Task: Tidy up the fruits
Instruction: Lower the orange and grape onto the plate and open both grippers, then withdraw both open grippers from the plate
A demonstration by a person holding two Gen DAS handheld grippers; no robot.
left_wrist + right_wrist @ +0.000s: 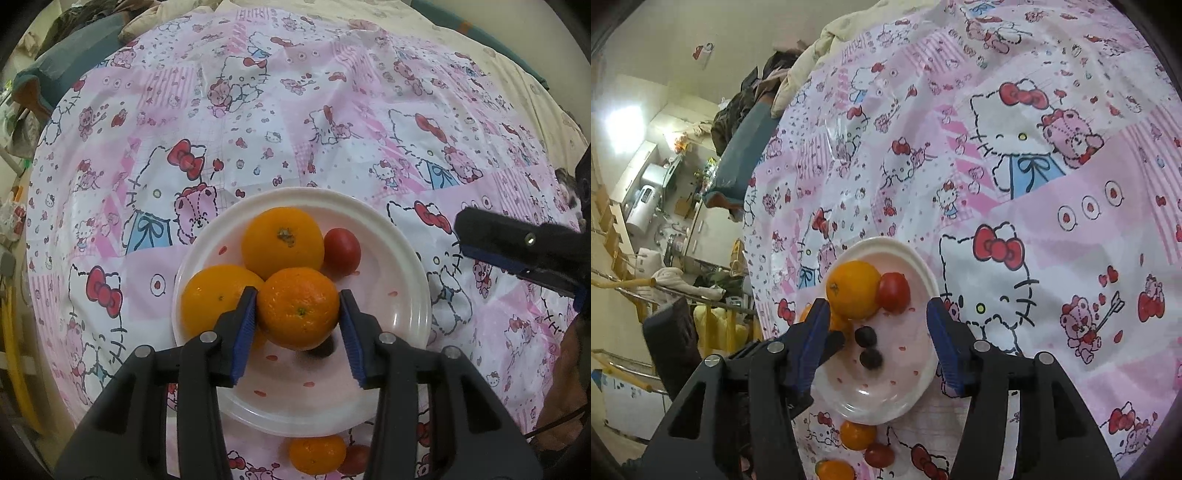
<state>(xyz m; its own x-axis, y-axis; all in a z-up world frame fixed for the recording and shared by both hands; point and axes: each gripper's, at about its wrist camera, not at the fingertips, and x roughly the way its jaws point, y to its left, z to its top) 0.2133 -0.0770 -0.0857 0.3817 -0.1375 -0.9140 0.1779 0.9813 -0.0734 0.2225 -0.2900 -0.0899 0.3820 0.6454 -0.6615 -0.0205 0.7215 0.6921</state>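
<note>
Pink Hello Kitty tablecloth (332, 122) covers the surface, cluttered room off to one side in the right wrist view. We have a white plate (402, 266) with three oranges and a red tomato (342, 251) on it. Left gripper (298, 317) is clenched on the nearest orange (297, 308) — blue pads touching both its sides, fruit squarely between the fingers, stem dimple facing the camera. It sits low over the plate's front half, touching the left orange (212, 295) and the rear orange (283, 242); whether it rests on the plate or is slightly lifted we cannot tell. Right gripper (877, 343) hangs spread wide, grasping nothing, over the plate's near side, with two small dark berries (868, 347) between its fingers. Off the plate, just beside its near rim, lie a small orange (857, 435), a second tomato (879, 455) and another orange piece (834, 470) at the frame edge. Judging from this, the left is placing or picking its orange — the loose fruits lie nearer the right gripper, just below its fingers.
</note>
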